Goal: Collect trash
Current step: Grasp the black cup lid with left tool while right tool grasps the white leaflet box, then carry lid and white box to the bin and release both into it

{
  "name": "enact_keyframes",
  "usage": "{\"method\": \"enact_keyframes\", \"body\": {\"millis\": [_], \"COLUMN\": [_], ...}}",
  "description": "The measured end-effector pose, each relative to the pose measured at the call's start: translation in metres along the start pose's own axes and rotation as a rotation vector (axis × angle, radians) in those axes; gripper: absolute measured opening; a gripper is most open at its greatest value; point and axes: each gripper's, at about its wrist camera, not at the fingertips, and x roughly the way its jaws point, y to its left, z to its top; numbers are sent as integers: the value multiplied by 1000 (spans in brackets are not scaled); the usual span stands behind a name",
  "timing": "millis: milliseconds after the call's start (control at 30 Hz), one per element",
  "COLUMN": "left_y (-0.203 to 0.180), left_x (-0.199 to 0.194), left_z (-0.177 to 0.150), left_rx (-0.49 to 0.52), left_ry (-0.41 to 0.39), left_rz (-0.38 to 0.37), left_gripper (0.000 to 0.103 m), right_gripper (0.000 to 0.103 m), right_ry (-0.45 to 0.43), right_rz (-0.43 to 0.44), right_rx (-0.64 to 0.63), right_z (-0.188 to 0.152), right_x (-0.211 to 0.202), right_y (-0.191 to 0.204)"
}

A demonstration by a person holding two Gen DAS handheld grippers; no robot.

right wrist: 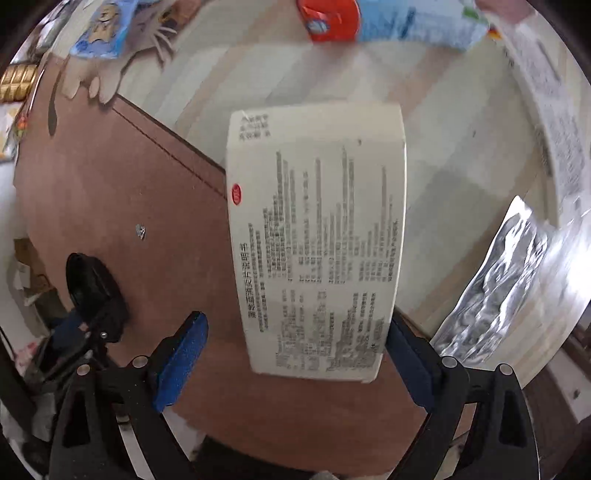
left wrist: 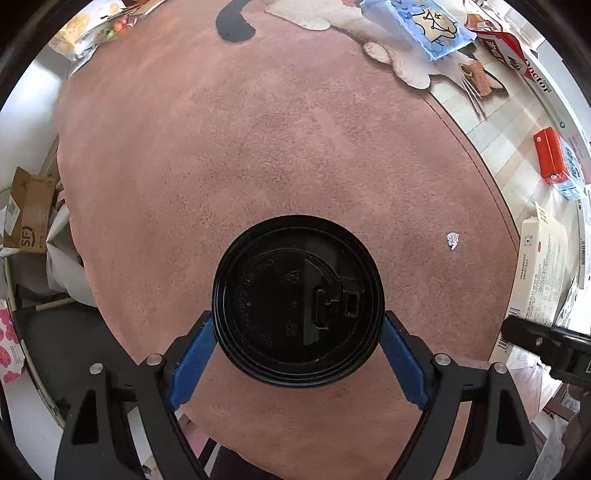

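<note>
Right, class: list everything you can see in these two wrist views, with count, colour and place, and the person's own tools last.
cup: one, black lid, between the left gripper's pads, above the rug
white box: one, white with black print, across the rug's edge
rug: one, pinkish brown, on the pale floor
tissue pack: one, blue, at the rug's far edge
carton: one, red and blue, on the floor beyond the rug
foil bag: one, silver, right of the white box
paper scrap: one, white, on the rug
cardboard box: one, brown, left of the rug
left gripper: one, black, blue pads, gripping the cup
right gripper: one, black, blue pads, open around the white box
</note>
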Motion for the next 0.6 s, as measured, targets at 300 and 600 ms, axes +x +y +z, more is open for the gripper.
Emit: {"method": "enact_keyframes", "body": {"millis": [300, 600], "left_y": [0, -10], "left_x": [2, -15], "left_z": [-8, -11], "left_rx": [16, 44], "left_ry": [-19, -58], "left_rz": [8, 28], "left_gripper": [86, 86], "right_gripper": [99, 81], "right_ry": [-148, -228], "right_rz": [-132, -163], "right_rx": [1, 26], "right_z": [3, -36], "right_x": [4, 9], "right_y": [32, 34]}}
